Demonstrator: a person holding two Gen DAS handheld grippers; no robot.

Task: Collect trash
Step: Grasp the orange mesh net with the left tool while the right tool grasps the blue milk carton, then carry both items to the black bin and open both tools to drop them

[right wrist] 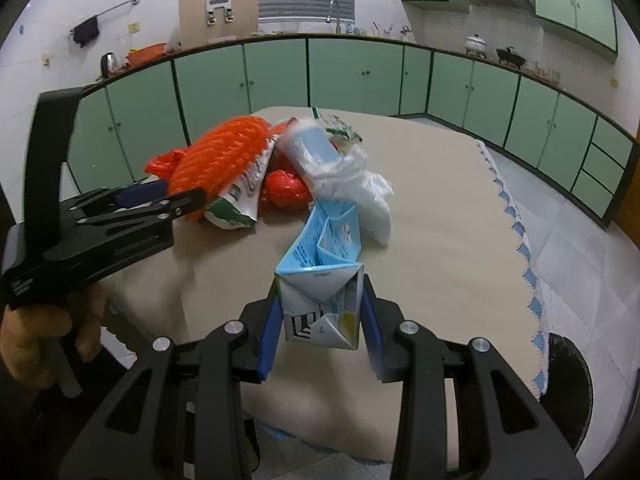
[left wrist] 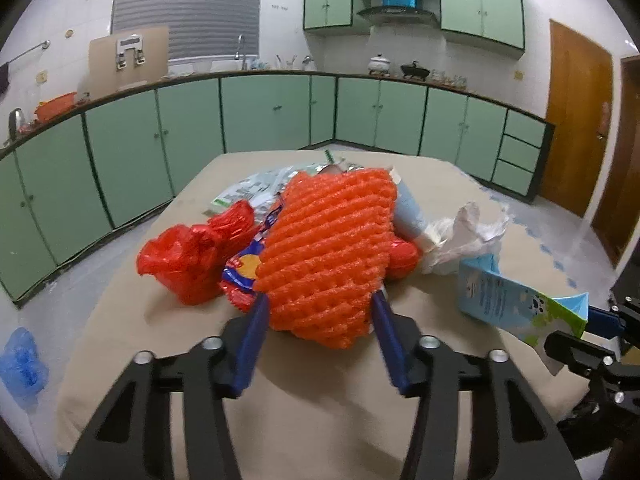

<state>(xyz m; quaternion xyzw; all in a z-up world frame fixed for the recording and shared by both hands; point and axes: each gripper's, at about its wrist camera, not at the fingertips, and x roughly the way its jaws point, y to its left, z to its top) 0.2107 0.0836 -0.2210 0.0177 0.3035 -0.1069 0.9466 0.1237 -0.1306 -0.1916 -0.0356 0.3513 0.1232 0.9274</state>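
In the left wrist view, our left gripper (left wrist: 318, 310) sits low in the centre of the frame, its blue fingers (left wrist: 250, 344) pinching the near end of the orange net (left wrist: 326, 248). The net covers the middle of a trash pile on the table (left wrist: 320, 420). To its left lies a red bag (left wrist: 188, 252), touching a snack wrapper (left wrist: 240, 272) that pokes out from under the net. A white bag (left wrist: 466, 240) lies right of centre, and a pale blue tube (left wrist: 410, 214) shows between it and the net. At the right edge, our right gripper (left wrist: 600, 332) holds the carton (left wrist: 516, 300).

In the right wrist view, our right gripper (right wrist: 320, 322) is at bottom centre, its fingers pressed against both sides of the carton (right wrist: 324, 280), which points up-frame toward the pile. The white bag (right wrist: 368, 200) lies just past the carton's far end, with the tube (right wrist: 316, 150) above it. At the left edge, our left gripper (right wrist: 176, 204) meets the net (right wrist: 228, 156); from here we cannot tell its grip. A bin (right wrist: 568, 392) stands at lower right, beside the table (right wrist: 440, 260).
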